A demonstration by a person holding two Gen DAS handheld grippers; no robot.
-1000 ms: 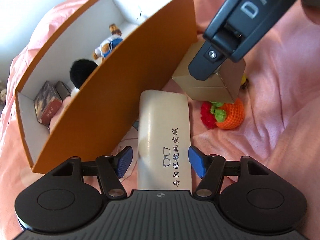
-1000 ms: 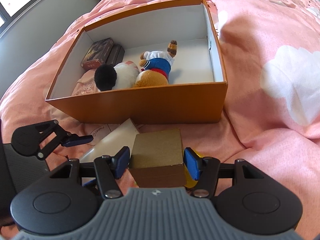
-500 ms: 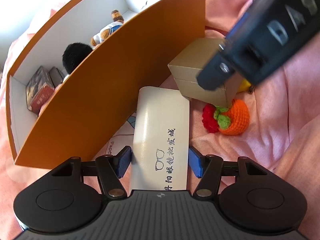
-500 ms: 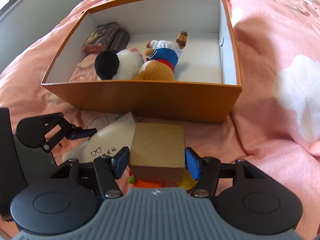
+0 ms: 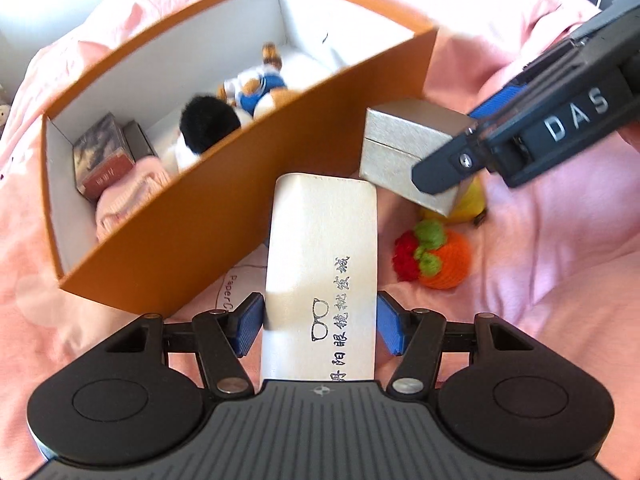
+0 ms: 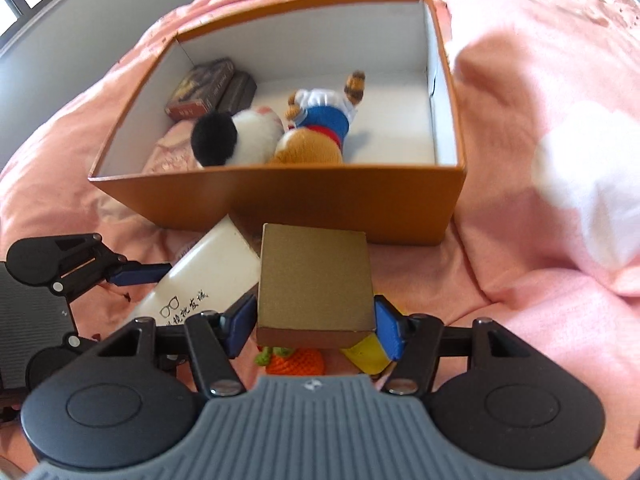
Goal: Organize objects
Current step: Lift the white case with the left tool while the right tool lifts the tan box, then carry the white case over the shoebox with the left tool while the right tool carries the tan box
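2 items held | white glasses case [image 5: 320, 264], black print | tan cardboard box [image 6: 316, 284]

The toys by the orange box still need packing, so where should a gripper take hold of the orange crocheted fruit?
Probably around the round orange crocheted fruit's body, coming from above: it lies on the pink bedsheet with its green leaves against a red crocheted piece, so its far, bare side is free.
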